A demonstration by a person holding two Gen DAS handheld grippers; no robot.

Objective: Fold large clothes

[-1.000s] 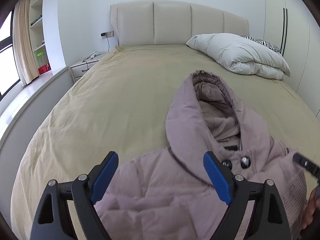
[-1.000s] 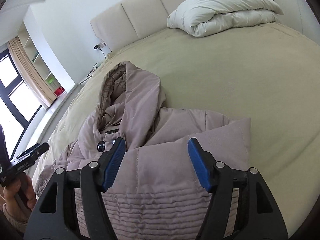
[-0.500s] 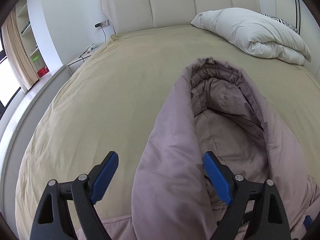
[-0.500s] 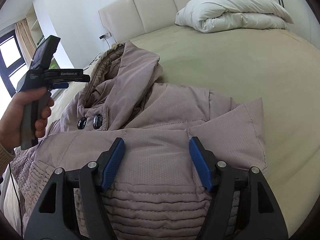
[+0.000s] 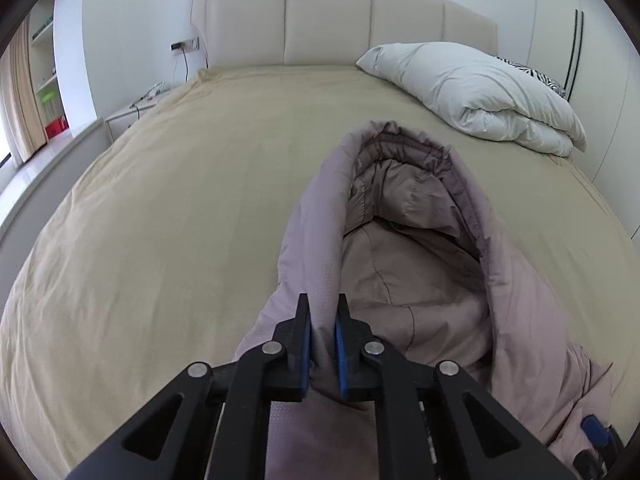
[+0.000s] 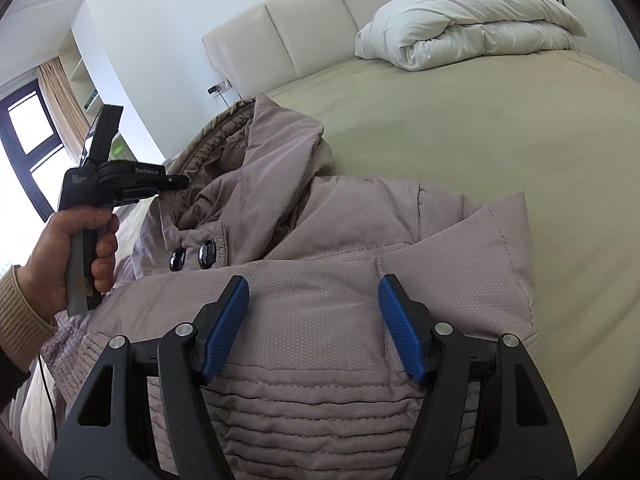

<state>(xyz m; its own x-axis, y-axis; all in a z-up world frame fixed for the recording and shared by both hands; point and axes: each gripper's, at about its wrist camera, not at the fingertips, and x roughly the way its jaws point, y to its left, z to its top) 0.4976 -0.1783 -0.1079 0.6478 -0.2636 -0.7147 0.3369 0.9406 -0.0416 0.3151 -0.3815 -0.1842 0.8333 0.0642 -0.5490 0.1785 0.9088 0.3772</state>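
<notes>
A mauve padded jacket with a hood lies on the beige bed. My left gripper is shut on the left edge of the hood. In the right wrist view the left gripper shows at the hood's rim, held by a hand. My right gripper is open just above the jacket's folded body, with fabric between and under its blue pads. Two dark buttons sit below the hood.
A folded white duvet lies at the bed's far right by the padded headboard. A nightstand and a window with curtains are on the left. A wardrobe wall is on the right.
My left gripper moved forward from the jacket's shoulder to the hood and shut on its left edge. My right gripper stayed open over the jacket body, shifting slightly.
</notes>
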